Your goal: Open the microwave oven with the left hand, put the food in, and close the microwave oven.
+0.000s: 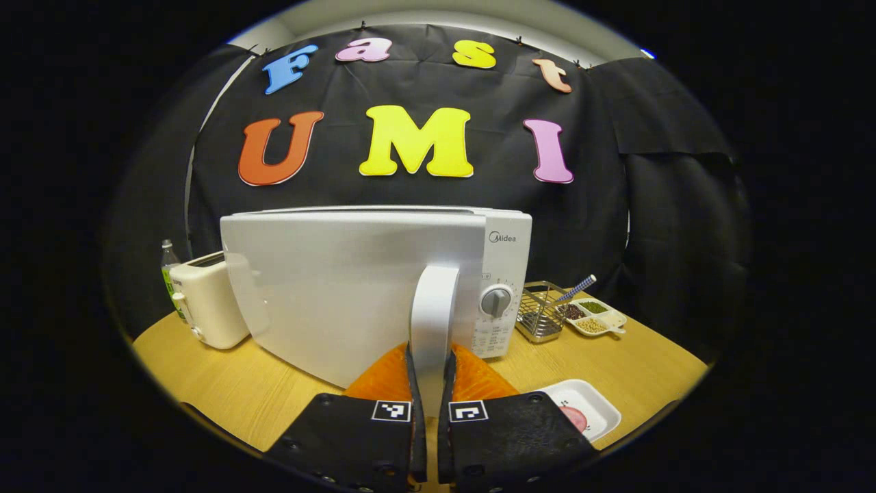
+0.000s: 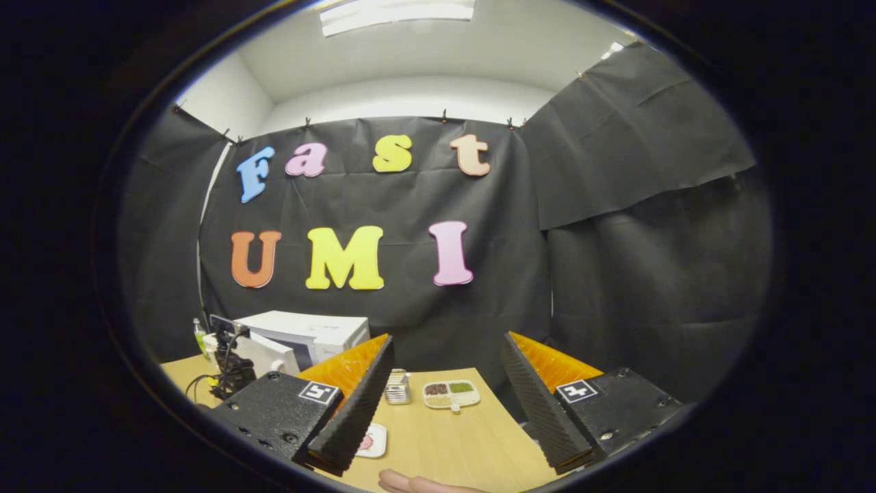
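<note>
Wooden worktop (image 1: 274,390) carrying white microwave (image 1: 383,274), door swung partly open w/ left tongs (image 1: 431,404) clamped on its vertical handle (image 1: 433,322). White food tray (image 1: 588,404) near front edge, right of tongs. Right tongs (image 2: 445,418) spread wide, gripping nothing

The left gripper (image 1: 431,383) is closed down to a narrow slit, both fingers (image 1: 415,383) pressing the sides of the microwave door handle (image 1: 433,322), which stands upright between them. The right gripper (image 2: 445,404) hangs with its jaws spread wide, nothing between them, and its fingers (image 2: 356,411) angle outward above the table. In the right gripper view, a fingertip of the person's hand (image 2: 417,484) shows at the bottom edge.
</note>
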`<state>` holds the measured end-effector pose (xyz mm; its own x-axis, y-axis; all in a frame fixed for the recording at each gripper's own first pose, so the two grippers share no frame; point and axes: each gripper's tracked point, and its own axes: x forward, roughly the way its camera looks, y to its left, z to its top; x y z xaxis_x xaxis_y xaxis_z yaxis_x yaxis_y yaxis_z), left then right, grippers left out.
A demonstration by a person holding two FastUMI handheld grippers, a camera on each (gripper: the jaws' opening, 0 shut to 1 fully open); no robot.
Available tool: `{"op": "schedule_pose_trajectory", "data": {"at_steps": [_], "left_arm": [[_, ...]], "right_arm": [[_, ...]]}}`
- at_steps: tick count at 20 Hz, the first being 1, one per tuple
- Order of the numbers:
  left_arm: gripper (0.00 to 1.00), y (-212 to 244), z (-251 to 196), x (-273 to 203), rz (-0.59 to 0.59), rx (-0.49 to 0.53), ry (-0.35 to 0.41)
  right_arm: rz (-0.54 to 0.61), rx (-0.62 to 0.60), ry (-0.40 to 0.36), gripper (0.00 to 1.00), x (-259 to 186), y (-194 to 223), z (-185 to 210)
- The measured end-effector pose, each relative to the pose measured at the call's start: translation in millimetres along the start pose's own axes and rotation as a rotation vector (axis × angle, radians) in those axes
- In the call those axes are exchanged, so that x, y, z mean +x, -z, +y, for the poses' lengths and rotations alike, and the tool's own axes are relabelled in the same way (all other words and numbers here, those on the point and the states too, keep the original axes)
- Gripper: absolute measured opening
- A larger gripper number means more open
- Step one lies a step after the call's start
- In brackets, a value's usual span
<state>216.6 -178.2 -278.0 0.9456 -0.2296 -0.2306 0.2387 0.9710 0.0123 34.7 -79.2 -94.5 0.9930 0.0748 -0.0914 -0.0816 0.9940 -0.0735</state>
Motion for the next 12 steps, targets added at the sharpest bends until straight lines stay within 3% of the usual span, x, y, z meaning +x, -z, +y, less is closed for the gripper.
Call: {"op": "schedule_pose_trajectory", "data": {"at_steps": [5,9,10,11,12], "left_arm": [[0.06,11.4,31.6,-53.3,-0.015,-0.013,0.02],[0.06,20.3,69.6,-96.3,-0.009,-0.001,-0.026],[0.06,22.1,80.8,-107.1,-0.008,-0.007,-0.043],[0.06,24.5,93.3,-117.1,-0.011,-0.009,-0.061],[0.06,26.7,106.5,-127.9,-0.014,-0.007,-0.083]], "right_arm": [[0.012,-0.03,-0.027,0.91,-25.4,0.5,22.7],[0.006,-0.057,-0.041,0.91,-41.9,-1.3,37.6],[0.008,-0.063,-0.045,1.0,-43.6,0.3,41.2],[0.01,-0.068,-0.049,1.0,-45.8,1.1,45.4],[0.012,-0.072,-0.052,0.91,-48.3,1.8,48.8]]}}
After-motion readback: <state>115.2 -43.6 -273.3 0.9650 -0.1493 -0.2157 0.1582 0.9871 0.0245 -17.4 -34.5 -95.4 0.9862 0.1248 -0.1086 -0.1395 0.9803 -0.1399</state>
